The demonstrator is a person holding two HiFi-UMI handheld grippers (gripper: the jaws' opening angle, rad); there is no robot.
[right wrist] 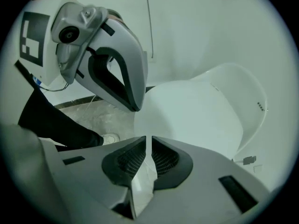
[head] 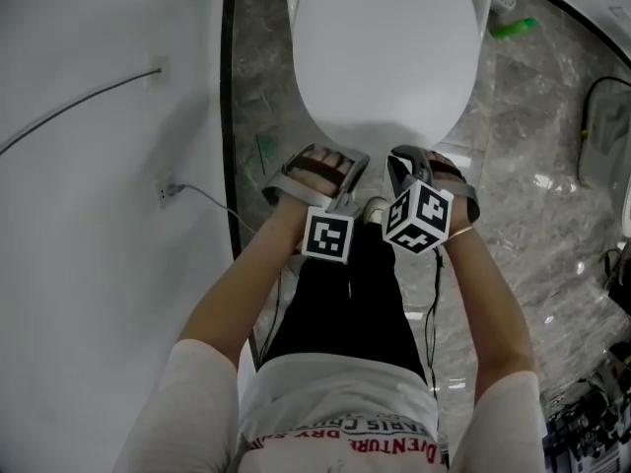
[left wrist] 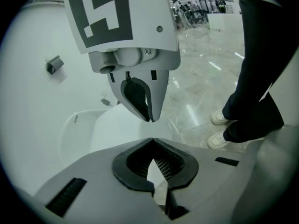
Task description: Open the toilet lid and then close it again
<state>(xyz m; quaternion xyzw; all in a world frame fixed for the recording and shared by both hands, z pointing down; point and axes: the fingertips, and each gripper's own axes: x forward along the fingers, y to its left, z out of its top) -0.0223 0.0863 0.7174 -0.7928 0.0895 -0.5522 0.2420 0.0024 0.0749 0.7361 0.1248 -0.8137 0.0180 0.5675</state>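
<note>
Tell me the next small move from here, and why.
Probably open the left gripper and lower it to the front edge of the toilet lid: the lid lies down, the left gripper is shut, the right gripper stands a slit open, and both hang near that edge holding nothing.

The head view's top edge cuts off the rear of the toilet lid (head: pixel 385 57).
</note>
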